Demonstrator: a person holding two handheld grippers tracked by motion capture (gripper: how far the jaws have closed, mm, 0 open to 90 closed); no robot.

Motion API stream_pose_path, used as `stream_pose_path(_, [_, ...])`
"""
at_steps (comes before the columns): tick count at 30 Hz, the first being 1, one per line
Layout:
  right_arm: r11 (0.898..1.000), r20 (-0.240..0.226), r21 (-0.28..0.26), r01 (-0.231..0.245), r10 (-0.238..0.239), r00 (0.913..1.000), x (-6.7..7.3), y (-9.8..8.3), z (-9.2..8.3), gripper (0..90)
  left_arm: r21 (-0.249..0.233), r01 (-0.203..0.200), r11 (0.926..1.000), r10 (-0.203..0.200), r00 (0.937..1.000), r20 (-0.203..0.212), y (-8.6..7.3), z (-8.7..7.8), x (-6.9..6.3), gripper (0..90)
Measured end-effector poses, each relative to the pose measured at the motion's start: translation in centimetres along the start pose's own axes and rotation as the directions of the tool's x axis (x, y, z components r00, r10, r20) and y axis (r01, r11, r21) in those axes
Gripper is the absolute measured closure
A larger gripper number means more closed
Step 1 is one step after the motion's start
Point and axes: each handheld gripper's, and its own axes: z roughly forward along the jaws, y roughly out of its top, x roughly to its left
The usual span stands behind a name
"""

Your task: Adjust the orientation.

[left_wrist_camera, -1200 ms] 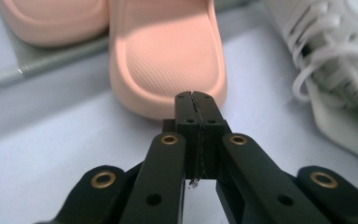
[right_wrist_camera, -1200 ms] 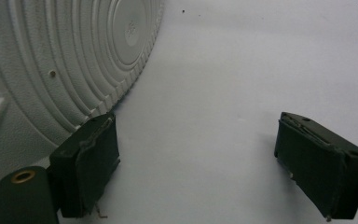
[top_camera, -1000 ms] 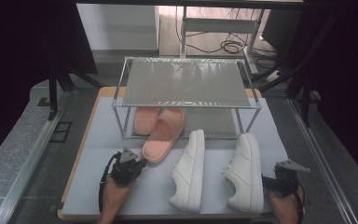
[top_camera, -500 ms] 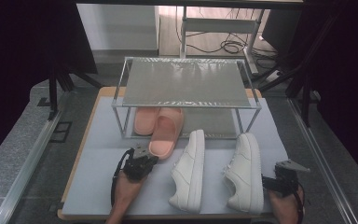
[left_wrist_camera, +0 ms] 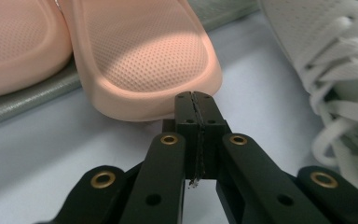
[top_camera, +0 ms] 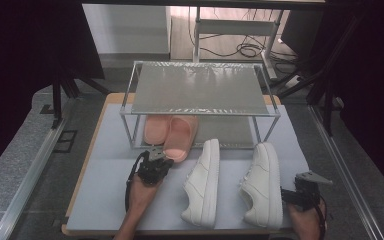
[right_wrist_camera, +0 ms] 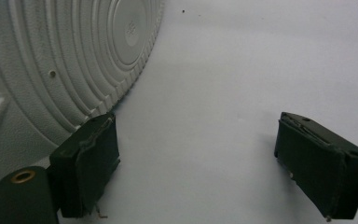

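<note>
**Closed left gripper at pink slipper's toe; right gripper open beside sneaker**

While the right gripper (top_camera: 307, 187) rests at the table's (top_camera: 105, 185) near right corner, the left gripper (top_camera: 155, 159) sits at the front tip of the right-hand pink slipper (top_camera: 180, 137). In the left gripper view its jaws are pressed together with nothing between them, tips touching or just short of the slipper's rim (left_wrist_camera: 144, 109); contact cannot be confirmed. That slipper lies partly under the wire shelf (top_camera: 200, 90), toe out onto the grey mat, beside its mate (top_camera: 155, 130). Two white sneakers (top_camera: 202, 182) lie on the mat, soles tipped sideways. The right gripper's jaws stand wide, empty, next to the outer sneaker's sole (right_wrist_camera: 51, 60).
</note>
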Motion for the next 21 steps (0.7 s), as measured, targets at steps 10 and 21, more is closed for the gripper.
stream_pose_path(10, [1.000, 0.000, 0.000, 0.000, 0.000, 1.0000, 0.0, 0.0, 0.0, 13.8, 0.008, 0.000, 1.0000, 0.001, 0.9999, -0.013, 1.3, 1.5, 0.7, 89.7])
stream_pose_path(21, [1.000, 0.000, 0.000, 0.000, 0.000, 1.0000, 0.0, 0.0, 0.0, 13.8, 0.005, 0.003, 1.0000, -0.003, 0.9998, -0.021, 2.4, 3.1, 1.4, 89.7])
